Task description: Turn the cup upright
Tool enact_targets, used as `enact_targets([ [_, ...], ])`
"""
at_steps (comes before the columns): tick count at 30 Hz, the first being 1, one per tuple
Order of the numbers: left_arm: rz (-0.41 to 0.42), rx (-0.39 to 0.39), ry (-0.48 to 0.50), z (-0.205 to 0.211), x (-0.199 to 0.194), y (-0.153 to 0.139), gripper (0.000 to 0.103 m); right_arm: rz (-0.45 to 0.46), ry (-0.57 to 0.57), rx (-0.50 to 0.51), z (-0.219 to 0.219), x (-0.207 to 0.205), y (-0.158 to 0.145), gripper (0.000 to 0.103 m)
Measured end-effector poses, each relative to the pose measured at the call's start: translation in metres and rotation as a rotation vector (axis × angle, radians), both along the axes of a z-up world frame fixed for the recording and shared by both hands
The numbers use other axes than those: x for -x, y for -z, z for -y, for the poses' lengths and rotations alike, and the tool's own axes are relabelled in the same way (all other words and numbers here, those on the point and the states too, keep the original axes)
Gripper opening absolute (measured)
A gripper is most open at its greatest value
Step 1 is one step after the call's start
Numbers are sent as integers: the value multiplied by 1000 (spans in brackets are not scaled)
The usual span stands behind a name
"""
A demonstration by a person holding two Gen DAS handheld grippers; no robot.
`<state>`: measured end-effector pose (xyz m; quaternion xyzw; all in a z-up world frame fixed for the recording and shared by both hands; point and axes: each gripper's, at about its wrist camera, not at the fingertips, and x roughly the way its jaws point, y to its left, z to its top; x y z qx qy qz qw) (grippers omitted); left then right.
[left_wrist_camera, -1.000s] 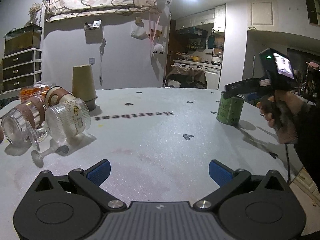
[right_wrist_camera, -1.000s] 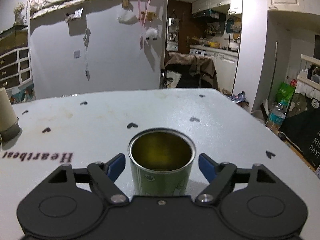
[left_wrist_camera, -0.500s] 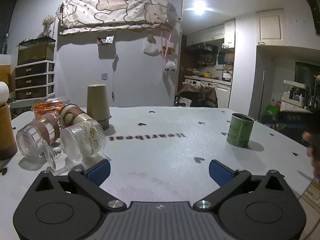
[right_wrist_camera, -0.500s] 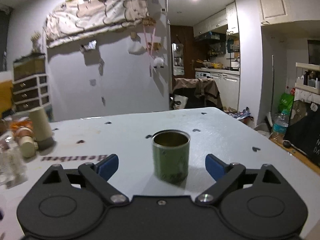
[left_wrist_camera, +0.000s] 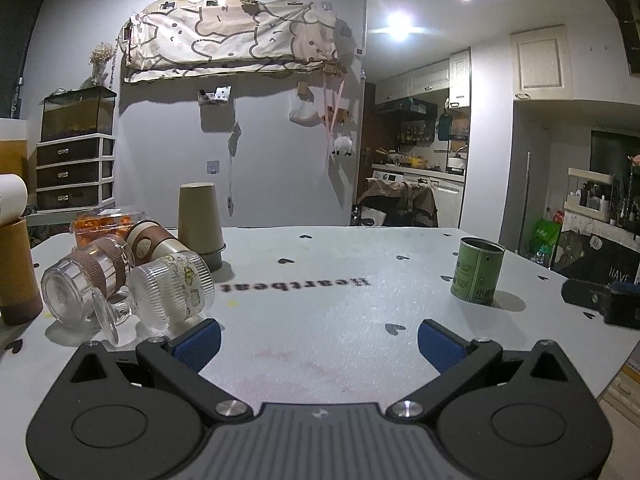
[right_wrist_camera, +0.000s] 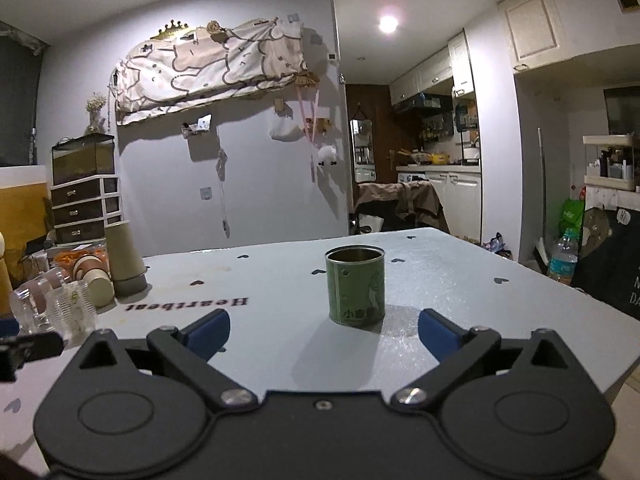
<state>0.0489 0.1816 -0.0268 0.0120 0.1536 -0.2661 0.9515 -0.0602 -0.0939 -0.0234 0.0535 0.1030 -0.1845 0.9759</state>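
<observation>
Right tool (right_wrist_camera: 323,330) open; green cup (right_wrist_camera: 355,285) upright.

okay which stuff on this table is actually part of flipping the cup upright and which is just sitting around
Part of the job:
green cup, already upright, mouth up
right claw, open, short of the cup
left claw, open, empty

Just lying about:
inverted tan paper cup
ribbed glass on its side
banded glass on its side
brown-sleeved cup on its side
orange snack box

Left claw (left_wrist_camera: 318,340), right claw (right_wrist_camera: 323,332): black linkage arms, blue pads (left_wrist_camera: 199,339), silver screws, grey ribbed centre plate.
</observation>
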Motion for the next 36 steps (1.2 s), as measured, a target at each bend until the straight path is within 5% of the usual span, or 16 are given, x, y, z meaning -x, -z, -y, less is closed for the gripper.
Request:
enact_targets([
  [36,27,-6,-2,-2,9,0,103,-19,-38,30,-21,10,8,103],
])
